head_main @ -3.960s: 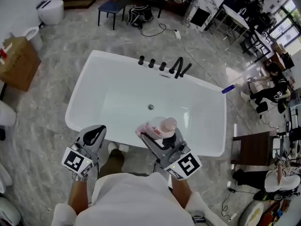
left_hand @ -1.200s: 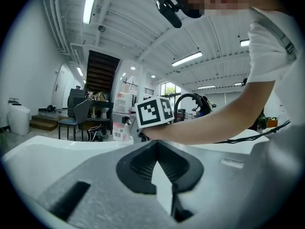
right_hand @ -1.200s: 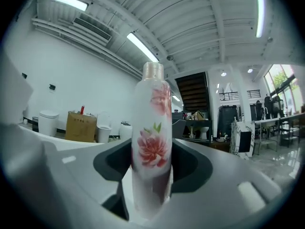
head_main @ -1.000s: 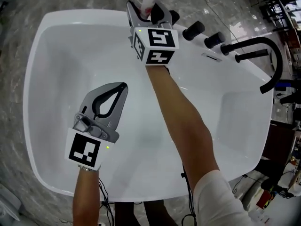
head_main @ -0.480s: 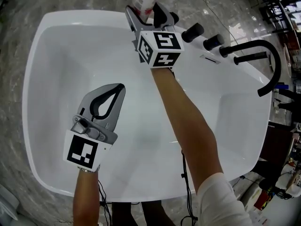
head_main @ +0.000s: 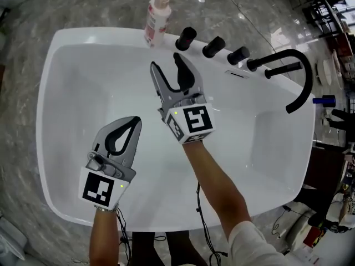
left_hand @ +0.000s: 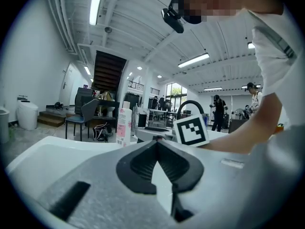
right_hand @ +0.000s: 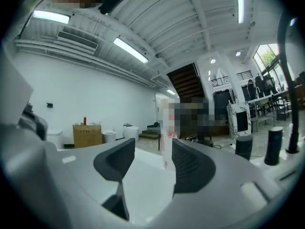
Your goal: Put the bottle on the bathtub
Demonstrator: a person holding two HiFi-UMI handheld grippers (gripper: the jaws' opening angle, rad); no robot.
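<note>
**White tub on grey marble, one bottle on its rim**

A white freestanding bathtub sits on a grey, veined stone floor, and its basin is bare and dry-looking from here. Everything it carries is on the far rim. A bottle, white with a pink label and a pale cap, stands upright near the left end of that edge. Just to its right, but apart from it, runs a row of three black round knobs. Beyond the knobs, a black arched faucet curves over the right corner, with a straight black handle lying beside it. A cable trails across the floor behind the tub.
</note>
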